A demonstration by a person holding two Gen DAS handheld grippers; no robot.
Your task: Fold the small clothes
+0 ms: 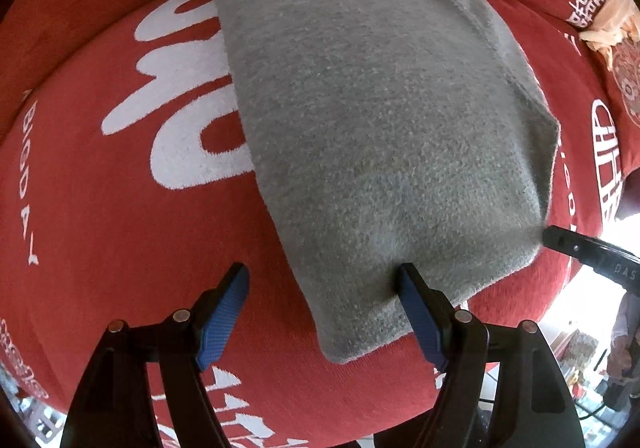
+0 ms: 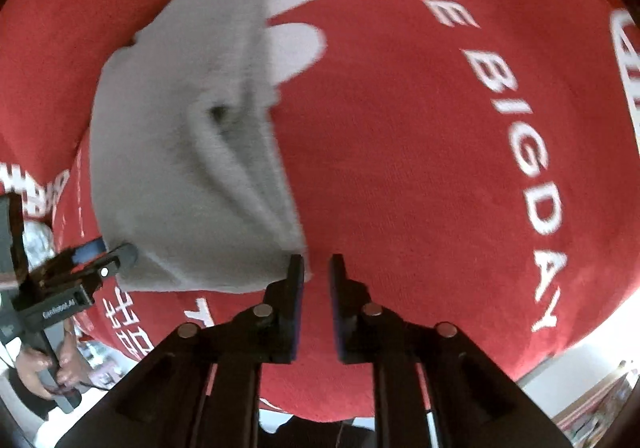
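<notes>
Black gripper arms fill the near edge of both wrist views. Beneath them a red cloth (image 1: pixel 100 215) with white lettering spreads over the whole surface, and on it lies the grey folded garment (image 1: pixel 380 119), a fuzzy knit. In the left wrist view its long axis runs from the near edge away to the far left, with one near corner pointing toward the camera.

Left gripper (image 1: pixel 324 288): jaws stand wide apart; its right blue-padded finger (image 1: pixel 416 308) presses down on the garment's near edge, while the left one hangs over bare red cloth, so nothing is clamped. Right gripper (image 2: pixel 316 268): jaws stand nearly together with only a narrow gap, and nothing sits between them; the garment's near right corner lies just beside its left finger, possibly touching.

Motion blur softens the right wrist view, so the folds in the grey fabric are hard to read. A hand (image 2: pixel 44 372) holding the other gripper's handle shows at the near left edge, partly cut off.
</notes>
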